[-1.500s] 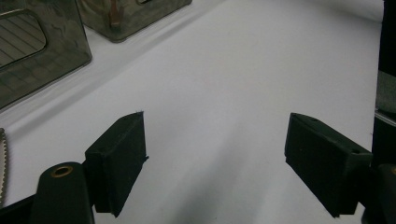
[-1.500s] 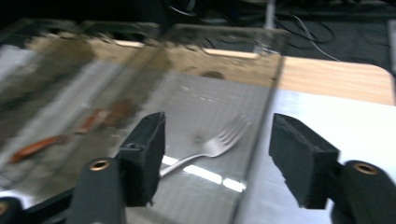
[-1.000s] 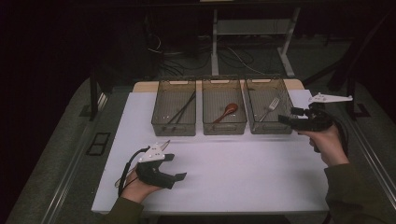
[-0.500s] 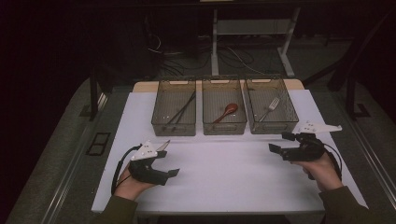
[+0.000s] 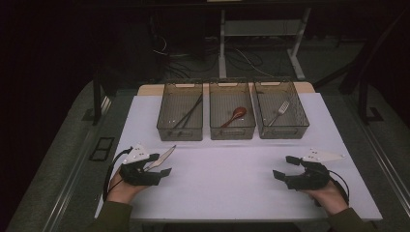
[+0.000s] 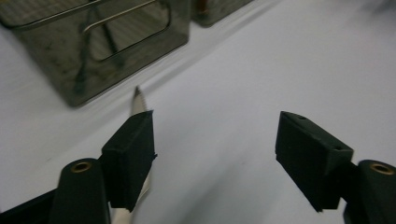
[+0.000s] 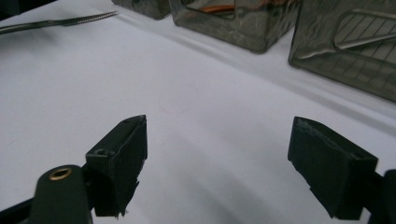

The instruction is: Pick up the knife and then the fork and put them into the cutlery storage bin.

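A table knife [image 5: 164,155] lies flat on the white table top, its serrated tip [image 6: 136,99] pointing toward the left bin. My left gripper [image 5: 162,164] rests at the front left, open, with the knife running under and beside its left jaw; whether it touches is unclear. In the left gripper view the left gripper [image 6: 215,140] has nothing between its jaws. My right gripper [image 5: 282,166] sits at the front right, open and empty, over bare table. From the right gripper [image 7: 217,149] the knife [image 7: 60,21] shows far off at the upper left.
Three smoked-plastic bins stand in a row at the back of the table. The left bin [image 5: 169,128] holds two dark sticks, the middle bin [image 5: 232,133] a brown spoon [image 5: 234,115], the right bin [image 5: 302,118] a fork [image 5: 279,111]. Table legs and cables lie beyond.
My right gripper has come down from beside the right bin to the front right of the table. The left gripper has shifted slightly left beside the knife.
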A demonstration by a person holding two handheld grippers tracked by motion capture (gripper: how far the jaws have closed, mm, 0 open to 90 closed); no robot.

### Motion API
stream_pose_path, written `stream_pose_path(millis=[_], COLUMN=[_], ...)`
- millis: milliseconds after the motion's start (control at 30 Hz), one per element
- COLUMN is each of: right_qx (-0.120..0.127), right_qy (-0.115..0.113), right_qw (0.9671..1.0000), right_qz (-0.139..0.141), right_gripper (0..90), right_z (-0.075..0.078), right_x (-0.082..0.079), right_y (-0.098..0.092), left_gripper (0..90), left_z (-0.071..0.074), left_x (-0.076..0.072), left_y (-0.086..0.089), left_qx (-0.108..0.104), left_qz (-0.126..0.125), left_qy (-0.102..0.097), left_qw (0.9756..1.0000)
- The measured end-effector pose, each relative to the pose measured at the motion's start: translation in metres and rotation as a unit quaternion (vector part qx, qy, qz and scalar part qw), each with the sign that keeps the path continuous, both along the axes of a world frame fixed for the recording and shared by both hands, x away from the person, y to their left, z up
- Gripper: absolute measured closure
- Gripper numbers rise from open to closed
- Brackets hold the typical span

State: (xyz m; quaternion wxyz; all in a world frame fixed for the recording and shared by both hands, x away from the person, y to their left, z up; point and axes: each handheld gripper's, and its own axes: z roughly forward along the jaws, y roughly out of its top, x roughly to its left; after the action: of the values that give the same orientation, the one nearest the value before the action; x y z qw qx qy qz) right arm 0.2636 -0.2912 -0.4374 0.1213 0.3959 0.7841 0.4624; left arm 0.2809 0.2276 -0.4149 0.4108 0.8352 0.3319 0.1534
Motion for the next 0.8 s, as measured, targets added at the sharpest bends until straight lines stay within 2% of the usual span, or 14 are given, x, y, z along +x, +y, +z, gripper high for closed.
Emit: stream_pose_path(millis=[167, 267, 433, 567, 633, 700, 800], right_qx=[-0.010, -0.013, -0.016, -0.018, -0.017, -0.017, -0.017], right_qy=[-0.003, -0.002, -0.002, -0.005, -0.004, -0.004, -0.004], right_qw=[0.9999, 0.9999, 0.9998, 0.9997, 0.9998, 0.9998, 0.9998], right_qz=[0.005, 0.006, 0.009, 0.012, 0.011, 0.011, 0.012], right_gripper=[20.0, 20.0, 20.1, 20.0, 20.1, 20.1, 20.0], right_z=[-0.002, -0.002, -0.002, -0.003, -0.002, -0.002, -0.002], right_x=[0.001, 0.001, 0.001, 0.001, 0.001, 0.001, 0.001], right_y=[0.003, 0.003, 0.004, 0.005, 0.004, 0.004, 0.004], left_gripper=[40.4, 46.2, 57.4, 61.1, 62.6, 65.8, 66.1], left_z=[-0.005, -0.010, -0.020, -0.027, -0.029, -0.028, -0.027], left_x=[0.005, 0.009, 0.014, 0.012, 0.010, 0.009, 0.008], left_y=[0.018, 0.027, 0.039, 0.047, 0.050, 0.050, 0.048], left_qx=[0.026, 0.025, 0.036, 0.043, 0.035, 0.041, 0.055], left_qz=[0.037, 0.046, 0.045, 0.032, 0.029, 0.029, 0.026], left_qy=[0.006, 0.019, 0.043, 0.063, 0.061, 0.058, 0.060], left_qw=[0.9990, 0.9984, 0.9974, 0.9966, 0.9971, 0.9971, 0.9964])
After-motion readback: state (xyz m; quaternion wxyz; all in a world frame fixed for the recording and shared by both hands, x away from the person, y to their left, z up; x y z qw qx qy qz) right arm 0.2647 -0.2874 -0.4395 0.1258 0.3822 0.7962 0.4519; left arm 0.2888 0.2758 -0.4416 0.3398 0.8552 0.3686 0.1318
